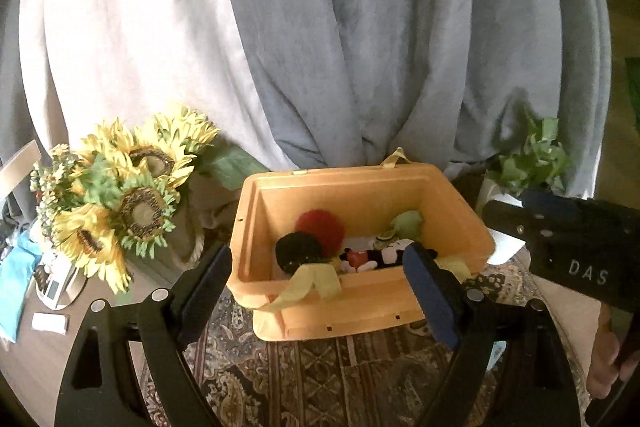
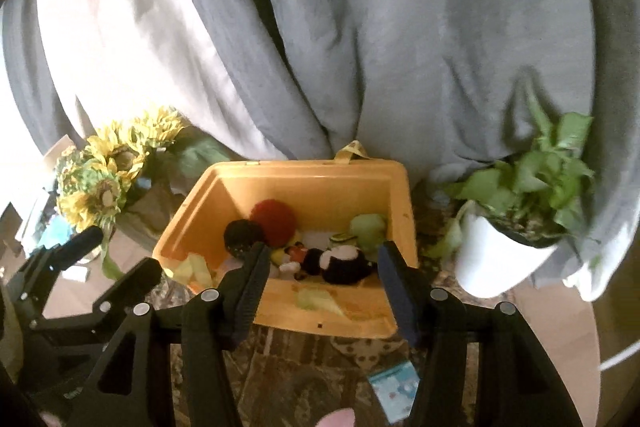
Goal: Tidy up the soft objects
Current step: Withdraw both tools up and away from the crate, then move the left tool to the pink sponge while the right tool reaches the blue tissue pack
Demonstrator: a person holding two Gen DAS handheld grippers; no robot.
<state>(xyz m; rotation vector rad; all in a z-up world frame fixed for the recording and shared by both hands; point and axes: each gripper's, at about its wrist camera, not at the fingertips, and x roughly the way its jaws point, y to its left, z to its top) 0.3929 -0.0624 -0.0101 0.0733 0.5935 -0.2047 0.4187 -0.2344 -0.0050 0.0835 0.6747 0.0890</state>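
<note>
Both claws stand open and empty: left gripper (image 1: pixel 320 267), right gripper (image 2: pixel 320 263). The soft toys (image 2: pixel 340 261) lie gathered inside the orange bin (image 1: pixel 360 311), at twelve o'clock from each claw, apparently already sorted. The potted plant (image 2: pixel 516 215) sits at two o'clock.

Matt orange plastic bin (image 1: pixel 360 301), fuzzy plush toys (image 1: pixel 320 227), soft grey cloth curtain (image 1: pixel 360 47), probably woven rug (image 1: pixel 320 379).

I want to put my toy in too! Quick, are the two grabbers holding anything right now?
Left gripper: open, holding nothing.
Right gripper: open, holding nothing.
The toys lie in the orange bin.
</note>
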